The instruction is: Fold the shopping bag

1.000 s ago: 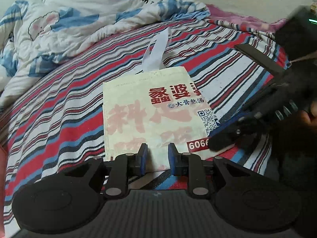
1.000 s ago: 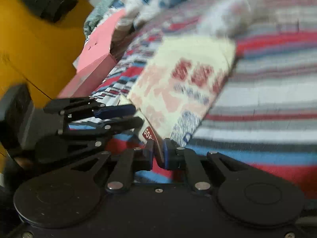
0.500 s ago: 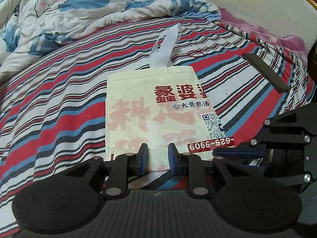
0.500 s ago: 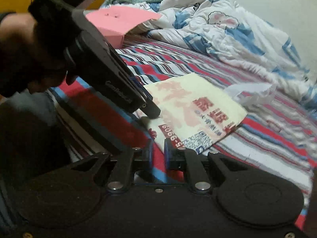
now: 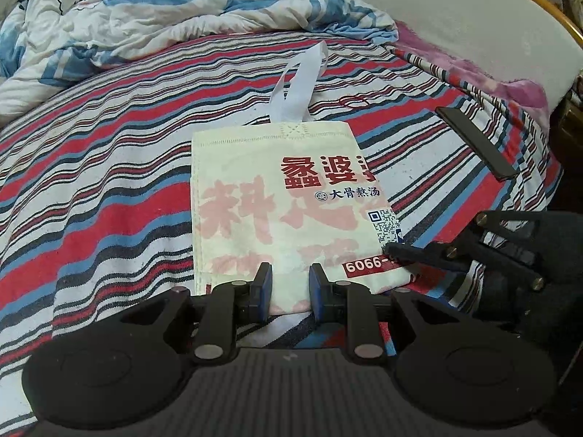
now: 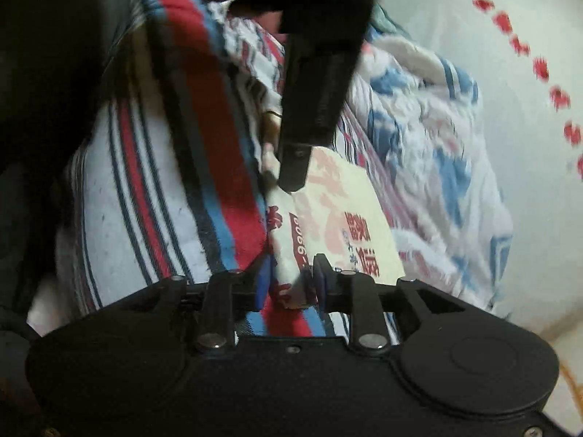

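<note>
Lengthwise, shopping bag (image 5: pixel 288 204), handle (image 5: pixel 297 85) farthest.

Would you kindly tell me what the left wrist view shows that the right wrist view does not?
Only the left wrist view shows the bag's white handle, the flat black slab lying on the sheet, and the QR code. Only the right wrist view shows the pale wall with red marks and the bag's near corner between the right tongs. Both show the cream shopping bag, the striped sheet, the blue-and-white quilt, and the left tongs, open.
</note>
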Motion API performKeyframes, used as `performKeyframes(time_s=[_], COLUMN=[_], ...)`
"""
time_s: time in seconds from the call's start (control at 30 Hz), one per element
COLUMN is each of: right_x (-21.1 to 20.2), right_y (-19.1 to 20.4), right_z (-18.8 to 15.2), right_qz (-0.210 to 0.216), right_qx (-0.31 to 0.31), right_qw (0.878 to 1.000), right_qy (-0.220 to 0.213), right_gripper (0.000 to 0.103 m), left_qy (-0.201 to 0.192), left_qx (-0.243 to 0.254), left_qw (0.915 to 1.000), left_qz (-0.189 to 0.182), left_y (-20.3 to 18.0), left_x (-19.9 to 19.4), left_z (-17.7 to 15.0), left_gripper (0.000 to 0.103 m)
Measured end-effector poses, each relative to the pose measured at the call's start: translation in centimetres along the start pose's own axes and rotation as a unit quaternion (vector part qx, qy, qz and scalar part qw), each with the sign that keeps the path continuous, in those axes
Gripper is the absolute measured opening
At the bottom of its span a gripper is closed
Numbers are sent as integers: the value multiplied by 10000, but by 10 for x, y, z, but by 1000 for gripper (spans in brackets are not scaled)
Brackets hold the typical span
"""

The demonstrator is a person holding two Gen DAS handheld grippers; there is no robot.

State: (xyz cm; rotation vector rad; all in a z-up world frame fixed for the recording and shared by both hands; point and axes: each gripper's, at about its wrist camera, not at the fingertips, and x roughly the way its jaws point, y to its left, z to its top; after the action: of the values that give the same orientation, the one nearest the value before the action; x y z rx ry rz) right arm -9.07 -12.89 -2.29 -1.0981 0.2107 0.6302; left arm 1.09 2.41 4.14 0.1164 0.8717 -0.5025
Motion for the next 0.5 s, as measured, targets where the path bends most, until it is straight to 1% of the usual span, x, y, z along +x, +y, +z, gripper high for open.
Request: performKeyframes(time_s=[0.03,0.07,0.1,0.13,0.17,0.2,0.23,0.3,0.33,0.37,0.43,0.5], right_x=[0,1,0,1,3,7,11,18,23,28,40,56], right_y=[-1,-7,-15,-26,-43,-60,-74,-94,-101,-107,-117,-121], right_z=[-2,-4,-6,-8,-11,-15,-20,-30,-37,-45,-60,-77], right_qz=[29,149,338,575,942,1364,1753,2460,2814,3137,3721,4033], right_qx=[66,314,653,1083,1696,2279,2706,3385,3750,4099,4760,5441], right_qw=[10000,9993,9972,9923,9808,9639,9464,9081,8831,8564,7969,7357], right_qy=[-69,-121,-157,-179,-181,-182,-188,-190,-163,-115,-11,94], right_gripper=[22,21,18,17,17,17,17,17,17,17,16,16], left_qy=[13,19,24,28,37,57,83,139,151,163,188,213], left_qx=[2,-18,-53,-110,-161,-201,-239,-314,-348,-381,-449,-516], left_qw=[10000,10000,10000,9999,9997,9996,9994,9990,9988,9987,9983,9979], left_qz=[-11,-39,-74,-121,-168,-211,-246,-290,-296,-303,-315,-328], left_y=[0,1,2,4,6,8,9,10,10,10,10,9], left_x=[0,0,0,-1,-1,-3,-5,-10,-11,-13,-16,-18], left_z=[1,1,2,2,2,1,1,-2,-3,-5,-8,-11], left_gripper=[22,22,22,22,22,22,22,22,22,22,22,22])
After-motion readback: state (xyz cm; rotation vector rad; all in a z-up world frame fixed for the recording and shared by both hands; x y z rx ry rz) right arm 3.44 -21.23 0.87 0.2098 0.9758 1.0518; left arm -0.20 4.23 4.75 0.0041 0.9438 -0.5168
